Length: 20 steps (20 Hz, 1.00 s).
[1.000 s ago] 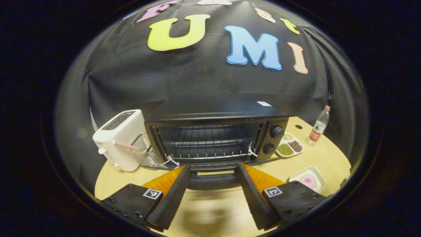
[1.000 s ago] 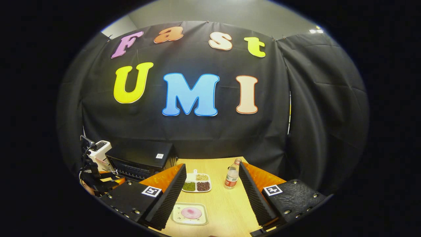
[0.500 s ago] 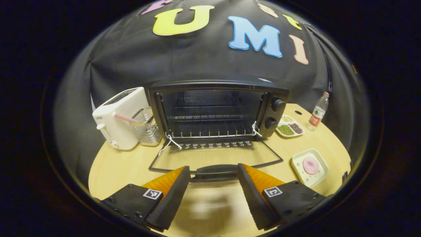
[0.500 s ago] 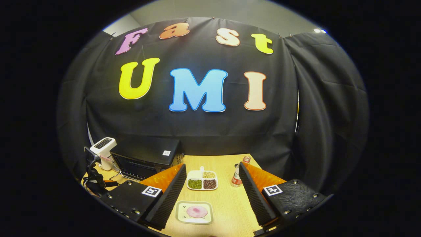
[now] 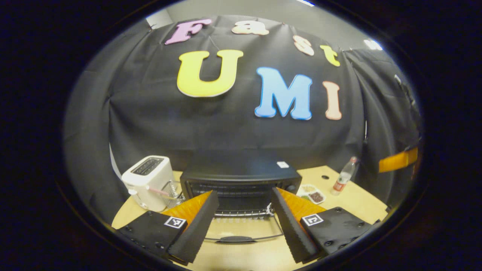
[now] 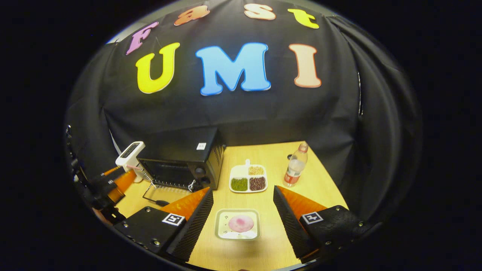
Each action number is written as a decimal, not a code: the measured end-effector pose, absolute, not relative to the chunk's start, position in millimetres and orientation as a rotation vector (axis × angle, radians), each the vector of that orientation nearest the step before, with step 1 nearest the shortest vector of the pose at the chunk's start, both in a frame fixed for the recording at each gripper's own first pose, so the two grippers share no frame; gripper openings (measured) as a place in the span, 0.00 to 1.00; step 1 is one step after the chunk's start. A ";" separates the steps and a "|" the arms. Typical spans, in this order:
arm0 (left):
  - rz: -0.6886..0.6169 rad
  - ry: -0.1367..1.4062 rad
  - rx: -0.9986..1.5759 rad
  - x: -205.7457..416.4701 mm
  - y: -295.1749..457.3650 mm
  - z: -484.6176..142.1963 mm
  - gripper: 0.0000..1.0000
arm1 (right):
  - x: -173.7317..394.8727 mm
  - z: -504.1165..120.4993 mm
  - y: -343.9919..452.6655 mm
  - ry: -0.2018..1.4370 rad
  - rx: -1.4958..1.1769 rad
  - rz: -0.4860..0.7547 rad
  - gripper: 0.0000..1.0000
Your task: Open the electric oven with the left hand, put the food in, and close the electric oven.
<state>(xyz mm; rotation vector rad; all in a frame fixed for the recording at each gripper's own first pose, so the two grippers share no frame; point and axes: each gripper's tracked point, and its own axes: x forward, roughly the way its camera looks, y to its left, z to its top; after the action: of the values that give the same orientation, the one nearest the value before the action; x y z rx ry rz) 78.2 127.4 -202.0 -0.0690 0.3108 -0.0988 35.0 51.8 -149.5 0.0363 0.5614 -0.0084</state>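
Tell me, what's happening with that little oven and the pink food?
A person holds two grippers over a wooden table. The oven door lies open, flat on the table, in front of the open left gripper. The right gripper, also open, hovers above the pink food on its white tray. The food is not in the oven yet.

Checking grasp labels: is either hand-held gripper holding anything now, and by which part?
Nothing: left hand-held gripper and right hand-held gripper are both open and empty.

Matt black metal oven [image 5: 241,177]; pale smooth wood table [image 6: 260,244].
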 end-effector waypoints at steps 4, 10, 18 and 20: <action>-0.090 0.214 -0.047 69.4 134.8 -144.2 1.00 | 39.9 -206.7 41.9 0.766 0.140 0.014 0.98; -0.094 0.177 0.022 33.1 143.4 -125.0 1.00 | 42.1 -302.5 9.4 1.059 0.158 -0.054 0.99; -0.045 0.268 0.056 3.8 169.4 -148.3 0.98 | 46.2 -380.5 -16.9 1.295 0.076 -0.151 0.99; -0.039 0.281 0.065 2.0 174.0 -150.6 1.00 | 48.8 -393.1 -18.8 1.319 0.043 -0.152 0.99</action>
<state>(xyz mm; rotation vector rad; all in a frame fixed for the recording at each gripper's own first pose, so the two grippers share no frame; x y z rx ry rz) 2.0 174.0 -150.6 0.0645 0.2811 -0.0389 48.8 -18.8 -393.1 0.0432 1.3191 -0.1517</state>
